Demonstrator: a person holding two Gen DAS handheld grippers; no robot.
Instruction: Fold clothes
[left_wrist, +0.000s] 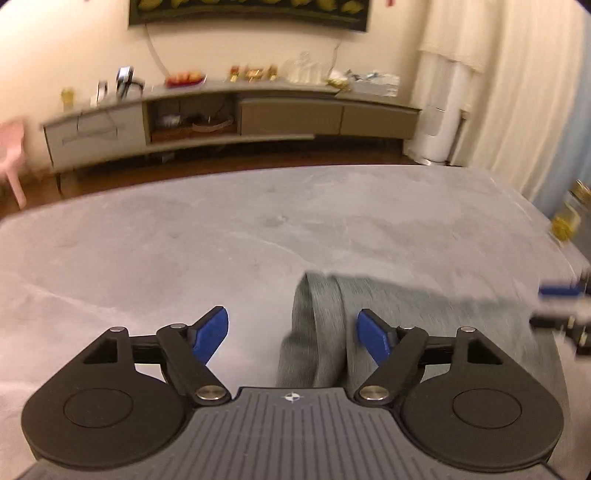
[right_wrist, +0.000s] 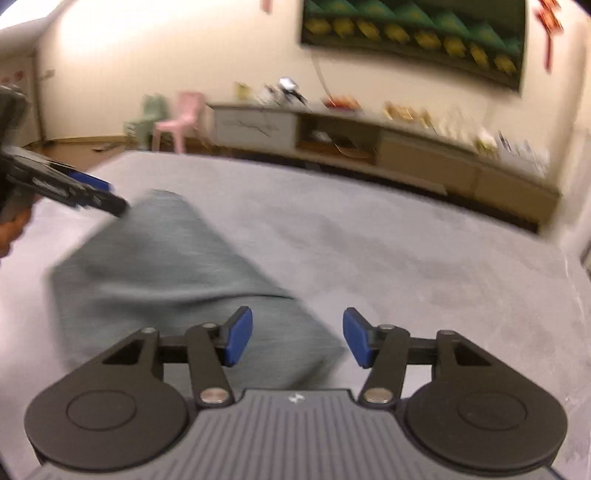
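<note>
A grey-green garment (left_wrist: 406, 321) lies folded on the grey bed cover (left_wrist: 221, 229). In the left wrist view its folded left edge runs between my fingers. My left gripper (left_wrist: 293, 334) is open and empty above that edge. In the right wrist view the garment (right_wrist: 166, 266) stretches from the lower middle toward the upper left. My right gripper (right_wrist: 297, 338) is open and empty over its near right corner. The left gripper also shows in the right wrist view (right_wrist: 85, 192) at the garment's far end. The right gripper shows blurred at the right edge of the left wrist view (left_wrist: 561, 306).
A long low TV cabinet (left_wrist: 229, 114) with small items on top stands against the far wall beyond the bed. A pink plastic chair (right_wrist: 181, 118) stands on the floor left of it. White curtains (left_wrist: 498, 85) hang at the right. The bed cover (right_wrist: 406, 258) extends right of the garment.
</note>
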